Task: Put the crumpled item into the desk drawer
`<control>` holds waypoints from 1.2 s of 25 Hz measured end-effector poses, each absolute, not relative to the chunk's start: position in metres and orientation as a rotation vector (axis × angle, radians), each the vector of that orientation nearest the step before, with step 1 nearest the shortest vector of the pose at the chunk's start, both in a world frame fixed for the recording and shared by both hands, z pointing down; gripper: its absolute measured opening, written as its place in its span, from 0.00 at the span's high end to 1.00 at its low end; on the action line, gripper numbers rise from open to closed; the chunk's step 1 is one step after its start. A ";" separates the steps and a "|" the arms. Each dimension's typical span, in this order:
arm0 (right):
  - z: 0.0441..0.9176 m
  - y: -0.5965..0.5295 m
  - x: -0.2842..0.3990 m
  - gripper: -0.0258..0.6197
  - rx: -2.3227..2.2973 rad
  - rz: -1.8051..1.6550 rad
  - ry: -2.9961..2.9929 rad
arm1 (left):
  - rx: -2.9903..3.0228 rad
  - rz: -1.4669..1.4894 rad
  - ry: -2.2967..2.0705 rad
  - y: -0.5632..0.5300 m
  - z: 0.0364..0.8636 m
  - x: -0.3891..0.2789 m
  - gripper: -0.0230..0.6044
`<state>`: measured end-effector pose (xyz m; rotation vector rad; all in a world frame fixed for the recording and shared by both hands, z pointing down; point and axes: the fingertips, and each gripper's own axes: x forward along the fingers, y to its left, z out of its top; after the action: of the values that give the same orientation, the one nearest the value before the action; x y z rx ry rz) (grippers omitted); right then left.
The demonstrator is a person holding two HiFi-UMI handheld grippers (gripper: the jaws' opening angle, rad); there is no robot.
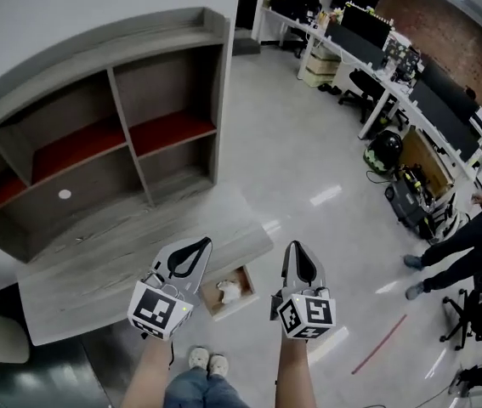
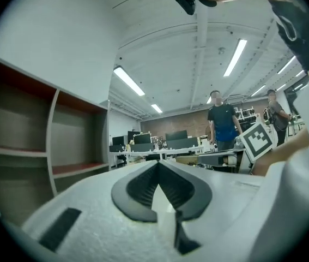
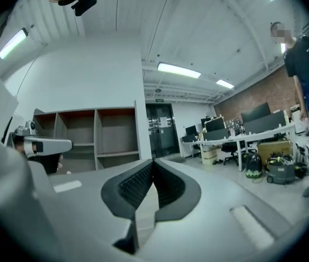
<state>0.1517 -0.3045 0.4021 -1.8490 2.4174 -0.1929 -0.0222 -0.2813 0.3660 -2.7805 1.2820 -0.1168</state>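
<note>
With your left gripper and right gripper both closed on nothing, and the crumpled item lying in the open drawer below and between them, a careless shove could jam it against the desk edge.

I see a desk and shelf unit in pale grey, matt wood grain, with two shelves faced in dull red, above a glossy grey floor that mirrors the ceiling lights. The drawer looks like light bare wood; its white crumpled item seems papery. The left gripper and right gripper have matt grey plastic shells with black ribbed pads.
</note>
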 end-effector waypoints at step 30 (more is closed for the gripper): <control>0.293 -0.233 0.161 0.95 -1.792 0.126 2.365 | -2.663 0.021 1.199 -0.246 0.269 0.003 0.98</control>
<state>0.1607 -0.2330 0.2933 -1.7919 2.3648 0.1260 0.0027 -0.2463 0.2694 -2.6629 1.1991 0.0205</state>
